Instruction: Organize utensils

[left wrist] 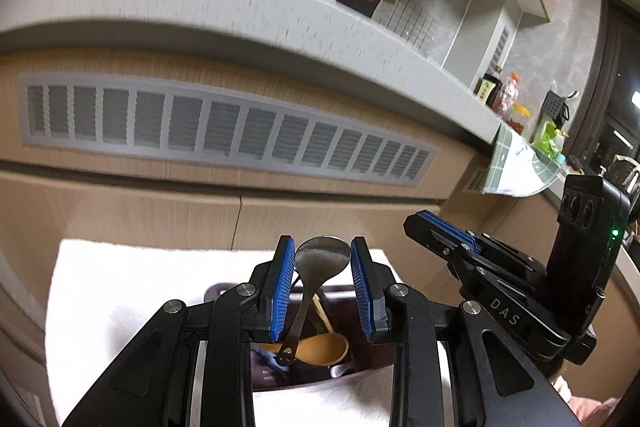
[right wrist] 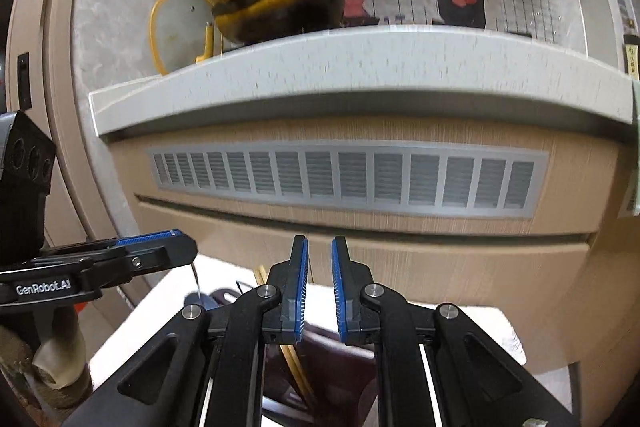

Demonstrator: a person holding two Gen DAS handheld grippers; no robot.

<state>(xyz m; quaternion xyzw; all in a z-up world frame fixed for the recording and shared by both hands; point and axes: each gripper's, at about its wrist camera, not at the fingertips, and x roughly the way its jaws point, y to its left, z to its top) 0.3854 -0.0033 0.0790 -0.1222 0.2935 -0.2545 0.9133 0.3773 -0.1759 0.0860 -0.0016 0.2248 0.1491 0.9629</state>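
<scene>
My left gripper [left wrist: 322, 257] is shut on a metal spoon [left wrist: 320, 259], gripping its bowl so the handle hangs down over a dark purple tray [left wrist: 224, 293]. In the tray lie a wooden spoon [left wrist: 324, 349] and wooden chopsticks [left wrist: 322, 313]. The tray rests on a white cloth [left wrist: 120, 299]. My right gripper [right wrist: 320, 267] is open a little and empty above the same tray [right wrist: 340, 359], with chopsticks [right wrist: 294, 367] below its left finger. The left gripper shows at the left of the right wrist view [right wrist: 160, 247], the spoon handle [right wrist: 196, 281] hanging from it. The right gripper shows in the left wrist view [left wrist: 440, 227].
A wooden cabinet front with a grey vent grille [left wrist: 224, 131] stands close ahead under a grey countertop edge [right wrist: 360, 67]. A yellow and black pan [right wrist: 276, 11] sits on the counter. Bottles and jars [left wrist: 508, 99] stand at the far right.
</scene>
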